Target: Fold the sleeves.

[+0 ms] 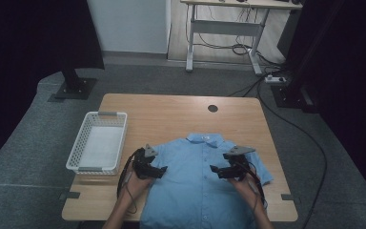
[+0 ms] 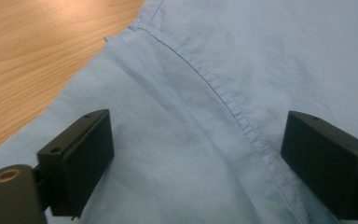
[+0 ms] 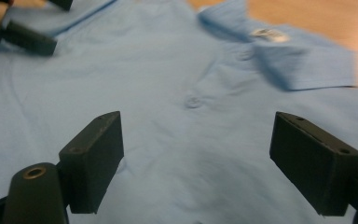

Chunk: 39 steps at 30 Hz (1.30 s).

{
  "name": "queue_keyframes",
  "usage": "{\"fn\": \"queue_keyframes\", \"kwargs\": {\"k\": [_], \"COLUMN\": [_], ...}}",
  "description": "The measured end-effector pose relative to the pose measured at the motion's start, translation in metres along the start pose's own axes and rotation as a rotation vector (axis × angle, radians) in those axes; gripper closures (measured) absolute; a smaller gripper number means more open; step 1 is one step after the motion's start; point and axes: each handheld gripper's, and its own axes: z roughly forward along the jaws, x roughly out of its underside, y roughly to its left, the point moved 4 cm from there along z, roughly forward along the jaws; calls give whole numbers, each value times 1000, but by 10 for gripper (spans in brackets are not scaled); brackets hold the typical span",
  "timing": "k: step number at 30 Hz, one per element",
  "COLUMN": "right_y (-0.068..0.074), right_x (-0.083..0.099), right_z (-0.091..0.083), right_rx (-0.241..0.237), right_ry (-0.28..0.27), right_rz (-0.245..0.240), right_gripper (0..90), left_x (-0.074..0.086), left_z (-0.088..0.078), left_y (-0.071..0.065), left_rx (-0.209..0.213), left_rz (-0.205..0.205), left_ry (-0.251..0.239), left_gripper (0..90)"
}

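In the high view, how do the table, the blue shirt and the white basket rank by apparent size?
Largest to smallest:
1. table
2. blue shirt, partly cut off by the bottom edge
3. white basket

A lab or recording studio is showing here, not a home. Dark curtains [image 1: 24,38] are hanging on both sides, beyond the left tool [image 1: 163,170] and right tool [image 1: 213,169]. Grey carpet tiles [image 1: 28,143] are surrounding the wooden table [image 1: 171,114]. Farther behind it, cables [image 1: 238,47] are trailing under a height-adjustable desk [image 1: 228,24], a power strip [image 1: 275,79] is lying on the floor, and black stand bases [image 1: 74,88] are sitting nearby.
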Motion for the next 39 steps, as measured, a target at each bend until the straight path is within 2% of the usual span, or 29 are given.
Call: {"fn": "queue_keyframes", "kwargs": {"k": [5,8,10,12,15,18,23,27,29,33,35,37,39], "right_y": [11,12,12,12,12,12,10,9,9,9,9,9,10], "right_x": [16,21,22,23,27,34,44,47,47,47,47,47,47], "right_z": [26,31,31,29,24,16,3,-1,-1,-1,-1,-1,-1], "right_rx": [6,-12,-7,0,11,18,24,28,29,29,30,30,30], "right_ry": [81,50,49,50,47,45,39,38,39,39,39,39,39], "right_rz": [-61,-52,-49,-42,-31,-21,-8,-2,-3,-3,-4,-4,-4], "right_gripper": [171,131,128,129,130,134,141,142,142,141,141,141,141], "left_x": [0,0,-2,-4,-10,-11,-1,6,9,12,11,10,9], "left_z": [0,-1,-3,-7,-17,-25,-21,-15,-13,-14,-16,-19,-20], "left_y": [1,0,-1,-2,-1,6,15,16,13,11,9,4,0], "left_rx": [10,20,43,46,9,-12,-30,-41,-63,-79,-79,-53,-34], "left_rz": [-6,-7,-8,-6,3,-22,-72,-76,-59,-73,-76,-58,-44], "left_ry": [-5,0,6,4,-13,-24,4,41,26,0,5,2,3], "left_gripper": [111,110,152,157,152,154,158,158,158,166,222,418,564]}}
